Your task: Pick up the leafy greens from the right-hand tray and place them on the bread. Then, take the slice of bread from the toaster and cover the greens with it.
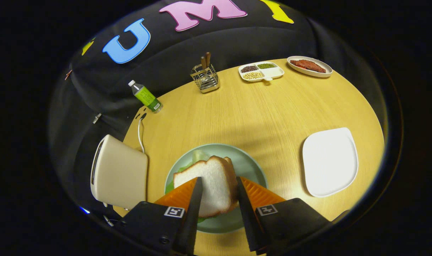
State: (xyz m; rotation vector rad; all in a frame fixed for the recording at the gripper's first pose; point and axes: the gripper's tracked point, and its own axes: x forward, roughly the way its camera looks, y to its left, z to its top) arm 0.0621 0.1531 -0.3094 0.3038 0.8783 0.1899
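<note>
My gripper is shut on a white slice of bread with a brown crust, one finger pressing on each side of it. The slice hangs tilted just above a pale green plate on the wooden table. Leafy greens lie on the plate beneath the slice and peek out beyond it and beside the left finger. A bit of brown crust shows behind the held slice; I cannot tell whether it belongs to another slice. The cream toaster stands left of the plate.
A white square tray lies right of the plate. Along the far edge of the table stand a green bottle, a wire utensil holder, a divided dish of beans and an oval plate of meat. The toaster's cord trails beyond it.
</note>
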